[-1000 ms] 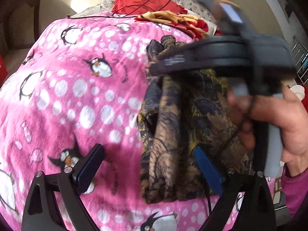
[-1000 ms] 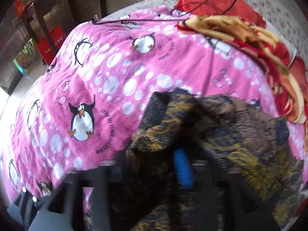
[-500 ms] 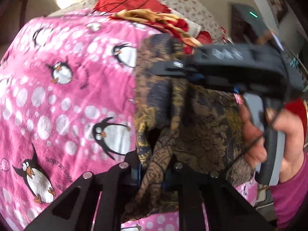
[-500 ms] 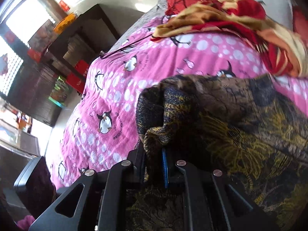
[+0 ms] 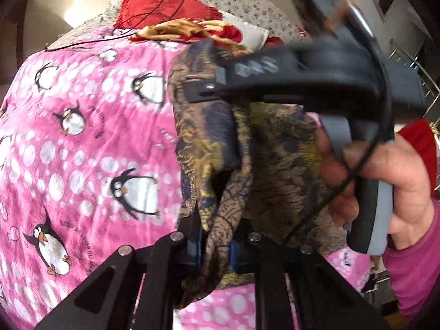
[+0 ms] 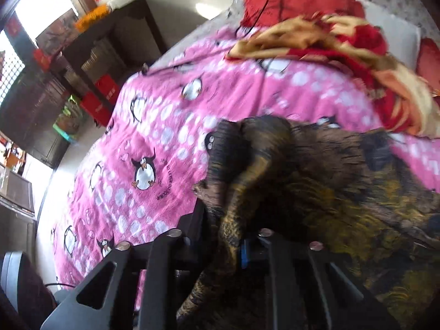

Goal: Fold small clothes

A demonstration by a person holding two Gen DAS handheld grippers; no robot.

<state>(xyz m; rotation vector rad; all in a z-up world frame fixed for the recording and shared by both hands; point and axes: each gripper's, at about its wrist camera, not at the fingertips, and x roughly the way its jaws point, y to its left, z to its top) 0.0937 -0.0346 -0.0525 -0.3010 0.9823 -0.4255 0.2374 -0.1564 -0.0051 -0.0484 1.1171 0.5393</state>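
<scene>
Two tools grip one dark gold-patterned garment (image 5: 220, 148) over a bed covered by a pink penguin blanket (image 5: 82, 143). Blanket lies bare and open to the garment's left in both views; a red-and-gold cloth heap (image 6: 343, 41) and a red pillow (image 5: 165, 5) crowd the far end, a black cable (image 5: 90, 41) trailing there. Left wrist view alone shows the right tool (image 5: 200, 93) from the side, a hand (image 5: 385, 176) on its grey handle, pink sleeve below. Right wrist view alone shows the bed's left edge, floor, dark shelving (image 6: 110, 44). Left tool (image 5: 216, 247): jaws have just closed, pinching a hanging fold. Right tool (image 6: 233, 247): jaws have just been closing, pinching bunched fabric. Garment lifted, partly draped on blanket.
</scene>
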